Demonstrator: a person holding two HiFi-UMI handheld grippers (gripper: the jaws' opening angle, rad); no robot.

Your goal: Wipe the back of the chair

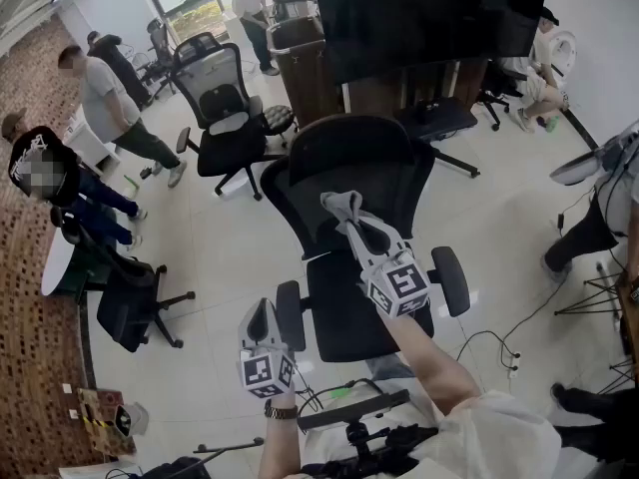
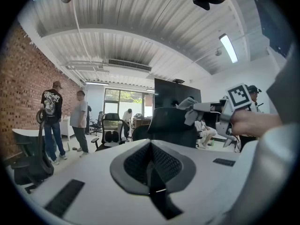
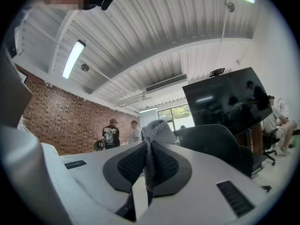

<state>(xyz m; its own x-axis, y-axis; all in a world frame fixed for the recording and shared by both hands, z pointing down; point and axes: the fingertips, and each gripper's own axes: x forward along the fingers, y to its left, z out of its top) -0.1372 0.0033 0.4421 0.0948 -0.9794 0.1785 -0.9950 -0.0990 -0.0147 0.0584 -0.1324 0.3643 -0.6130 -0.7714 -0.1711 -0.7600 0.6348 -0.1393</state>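
Right gripper (image 1: 345, 218) is reaching forward over the seat (image 1: 344, 312) of the black chair (image 1: 349, 163). Its jaws are clamping a grey cloth (image 1: 341, 205). The right gripper view shows the cloth (image 3: 154, 134) pinched between the two pads and bunching up above them.

The cloth is sitting in front of the chair's back, in its upper part. The left gripper view puts the cloth (image 2: 190, 108) at the top right edge of the back (image 2: 171, 125). Contact between the two cannot be confirmed.

Left gripper (image 1: 261, 317) is hanging low, just beside the chair's left armrest (image 1: 290, 312). Its jaws are pressing together with nothing between them.

A second chair (image 1: 222, 103) is standing well behind, near the people (image 1: 110, 103) at the left. A dark screen (image 1: 429, 8) is filling the top of the head view.
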